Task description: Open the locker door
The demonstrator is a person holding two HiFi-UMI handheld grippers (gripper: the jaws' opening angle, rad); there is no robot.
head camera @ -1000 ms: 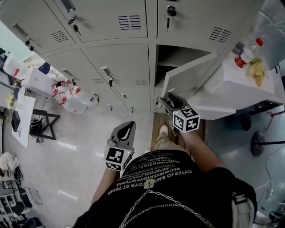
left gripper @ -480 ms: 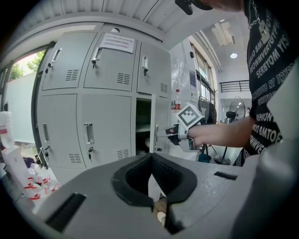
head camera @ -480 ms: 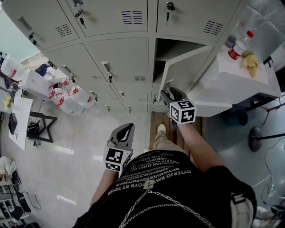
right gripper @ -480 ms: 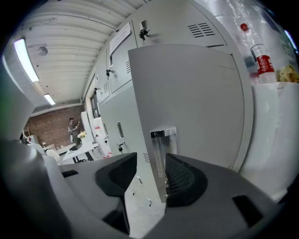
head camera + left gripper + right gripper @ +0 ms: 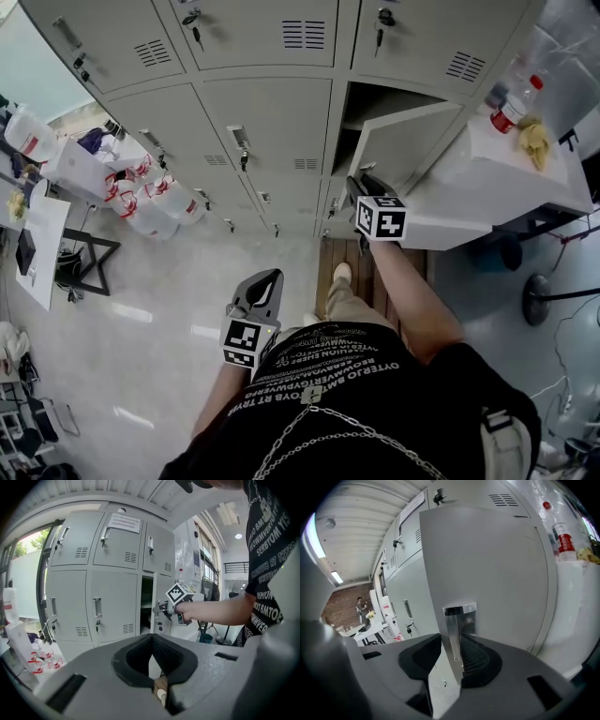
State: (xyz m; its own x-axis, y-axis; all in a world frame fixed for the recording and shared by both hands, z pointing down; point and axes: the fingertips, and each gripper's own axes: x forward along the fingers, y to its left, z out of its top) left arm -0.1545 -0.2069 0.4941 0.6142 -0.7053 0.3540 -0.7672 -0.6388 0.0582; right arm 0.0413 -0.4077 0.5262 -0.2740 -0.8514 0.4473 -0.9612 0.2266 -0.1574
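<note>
The right gripper (image 5: pixel 362 185) has nudged in on the ajar locker door (image 5: pixel 405 150), jaws just closing, apparently pinching its upright handle (image 5: pixel 457 625) dead ahead, while the left gripper (image 5: pixel 271 277), closed and empty, hangs farther from that door.

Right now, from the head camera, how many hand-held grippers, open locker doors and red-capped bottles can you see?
Grippers: 2, the left gripper and the right gripper, whose jaws have just been closing onto the door handle between them.
Open locker door: 1
Red-capped bottle: 1
Total: 4
</note>
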